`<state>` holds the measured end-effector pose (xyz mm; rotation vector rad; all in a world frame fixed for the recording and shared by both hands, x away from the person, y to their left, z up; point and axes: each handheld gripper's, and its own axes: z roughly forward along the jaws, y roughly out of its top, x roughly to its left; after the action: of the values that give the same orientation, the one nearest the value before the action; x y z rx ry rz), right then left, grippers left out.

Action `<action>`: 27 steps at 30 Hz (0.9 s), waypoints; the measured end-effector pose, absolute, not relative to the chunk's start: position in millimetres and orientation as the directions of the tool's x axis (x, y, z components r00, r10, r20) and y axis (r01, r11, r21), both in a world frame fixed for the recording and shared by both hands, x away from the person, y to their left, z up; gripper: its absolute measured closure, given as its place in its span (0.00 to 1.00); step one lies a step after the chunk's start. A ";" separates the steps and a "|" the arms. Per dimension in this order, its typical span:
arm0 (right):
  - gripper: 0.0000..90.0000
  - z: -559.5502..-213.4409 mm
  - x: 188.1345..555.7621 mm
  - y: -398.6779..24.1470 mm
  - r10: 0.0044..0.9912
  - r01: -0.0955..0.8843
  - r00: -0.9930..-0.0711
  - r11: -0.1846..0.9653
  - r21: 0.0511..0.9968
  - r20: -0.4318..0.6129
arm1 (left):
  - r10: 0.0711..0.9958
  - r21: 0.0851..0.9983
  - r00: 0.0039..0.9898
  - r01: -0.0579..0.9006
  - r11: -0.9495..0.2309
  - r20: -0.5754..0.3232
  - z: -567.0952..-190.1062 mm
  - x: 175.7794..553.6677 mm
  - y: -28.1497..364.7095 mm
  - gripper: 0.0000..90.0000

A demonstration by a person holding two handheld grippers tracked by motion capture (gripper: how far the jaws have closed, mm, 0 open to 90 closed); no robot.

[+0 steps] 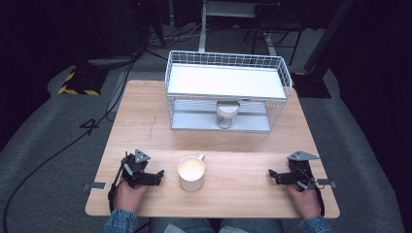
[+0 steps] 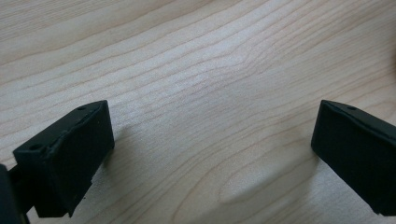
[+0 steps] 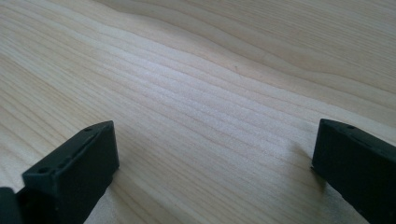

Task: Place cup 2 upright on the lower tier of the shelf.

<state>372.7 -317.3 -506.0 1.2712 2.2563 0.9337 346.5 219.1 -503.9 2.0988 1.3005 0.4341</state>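
Both my grippers rest low on the wooden worktop (image 1: 145, 116) near its front edge. Left gripper (image 1: 158, 174) sits toward the front left corner, right gripper (image 1: 272, 174) toward the front right. Each has its jaws spread wide with nothing between them; the two gripper views show bare wood grain in the gap.

The white mug (image 1: 191, 173) stands upright near the front edge, about midway along it, just beside my left gripper and well apart from the right one. Its handle points toward the back edge.

Judgement: nothing is grasped yet, so this is the start of the reach. The mug is nearest my left gripper, so the next move should be to bring that gripper in from the side, straddle the mug wall or rim, and close firmly without tipping it.

Along the back edge stands a white wire rack (image 1: 228, 92) with a flat white upper shelf; a second cup (image 1: 227, 114) sits on its lower level. The worktop is light wood, matte, otherwise bare. Beyond it: grey carpet, trailing cables, dark surroundings.
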 end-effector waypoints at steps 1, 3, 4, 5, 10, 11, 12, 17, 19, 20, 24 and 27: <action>0.00 -506.0 372.7 -317.3 0.857 0.600 -0.515 0.368 0.710 -0.009 | 0.887 0.663 0.459 0.679 -0.317 -0.046 -503.5 346.0 218.9 0.00; 0.00 -506.0 372.8 -317.3 0.857 0.600 -0.515 0.368 0.710 -0.010 | 0.888 0.669 0.458 0.673 -0.315 -0.042 -501.7 344.8 219.4 0.00; 0.00 -506.1 372.8 -317.3 0.857 0.599 -0.515 0.369 0.711 -0.010 | 0.887 0.672 0.461 0.669 -0.318 -0.039 -500.4 344.4 219.9 0.00; 0.00 -506.0 372.7 -317.3 0.857 0.600 -0.515 0.368 0.710 -0.009 | 0.886 0.676 0.462 0.668 -0.311 -0.050 -499.3 343.6 220.1 0.00; 0.00 -506.0 372.7 -317.3 0.857 0.600 -0.515 0.368 0.710 -0.009 | 0.879 0.697 0.465 0.666 -0.264 -0.111 -493.0 337.9 221.6 0.00; 0.00 -506.0 372.7 -317.3 0.857 0.600 -0.515 0.368 0.710 -0.009 | 0.878 0.703 0.463 0.665 -0.253 -0.122 -491.0 336.1 222.2 0.00; 0.00 -506.0 372.7 -317.3 0.857 0.600 -0.515 0.368 0.710 -0.010 | 0.876 0.715 0.462 0.660 -0.233 -0.141 -487.2 332.0 222.5 0.00; 0.00 -506.0 372.7 -317.3 0.857 0.600 -0.515 0.368 0.710 -0.010 | 0.871 0.735 0.467 0.643 -0.215 -0.153 -479.0 325.4 221.8 0.00; 0.00 -506.0 372.7 -317.3 0.857 0.600 -0.515 0.368 0.710 -0.009 | 0.868 0.743 0.474 0.633 -0.216 -0.151 -474.2 322.1 220.6 0.00; 0.00 -506.0 372.7 -317.3 0.857 0.600 -0.515 0.368 0.710 -0.010 | 0.866 0.749 0.477 0.627 -0.217 -0.148 -471.8 320.2 219.8 0.00; 0.00 -506.0 372.7 -317.3 0.857 0.600 -0.515 0.368 0.710 -0.010 | 0.851 0.775 0.500 0.598 -0.204 -0.162 -461.6 311.2 215.1 0.01; 0.00 -506.0 372.7 -317.2 0.857 0.601 -0.515 0.368 0.710 -0.009 | 0.839 0.788 0.515 0.585 -0.192 -0.177 -457.3 308.2 214.1 0.01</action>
<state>372.7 -317.2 -506.0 1.2718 2.2562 0.9335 308.2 214.1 -457.3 1.8922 1.1732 0.3705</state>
